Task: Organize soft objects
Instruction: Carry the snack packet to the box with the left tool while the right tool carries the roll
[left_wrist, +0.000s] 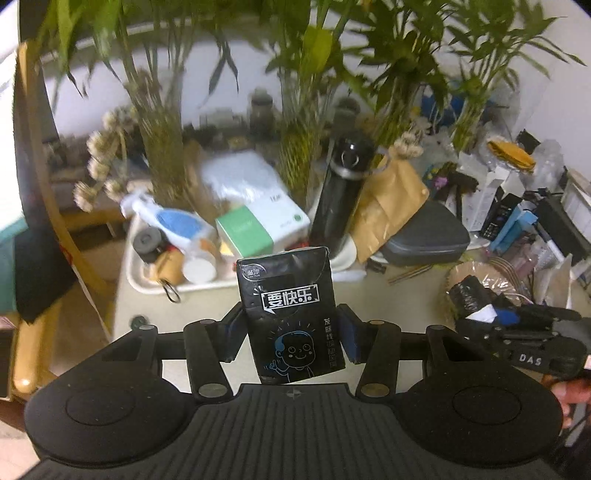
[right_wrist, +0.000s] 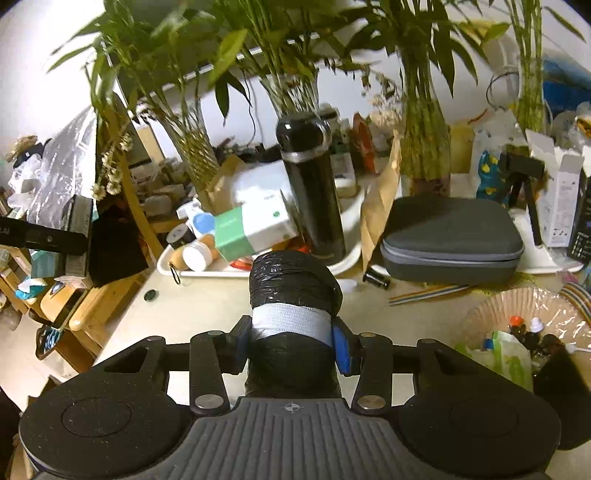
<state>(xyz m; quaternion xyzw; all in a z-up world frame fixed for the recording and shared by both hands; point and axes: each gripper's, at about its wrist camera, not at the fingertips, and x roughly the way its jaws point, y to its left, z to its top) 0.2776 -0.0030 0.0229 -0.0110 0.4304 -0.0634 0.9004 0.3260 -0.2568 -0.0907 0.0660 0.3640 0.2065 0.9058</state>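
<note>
My left gripper (left_wrist: 291, 332) is shut on a black tissue pack (left_wrist: 291, 314) with white characters and a cartoon face, held upright above the pale table (left_wrist: 207, 306). My right gripper (right_wrist: 291, 338) is shut on a black plastic-bag roll (right_wrist: 291, 291) with a grey band around its middle, held above the table. In the left wrist view, the right gripper (left_wrist: 517, 332) shows at the right edge, with that roll (left_wrist: 469, 295) in it.
A white tray (left_wrist: 155, 284) holds bottles, a green-white box (left_wrist: 251, 232) and a black flask (left_wrist: 340, 199). A grey zip case (right_wrist: 450, 236), a brown paper bag (left_wrist: 391, 203), bamboo plants, boxes and a cellophane basket (right_wrist: 524, 325) crowd the table's back and right.
</note>
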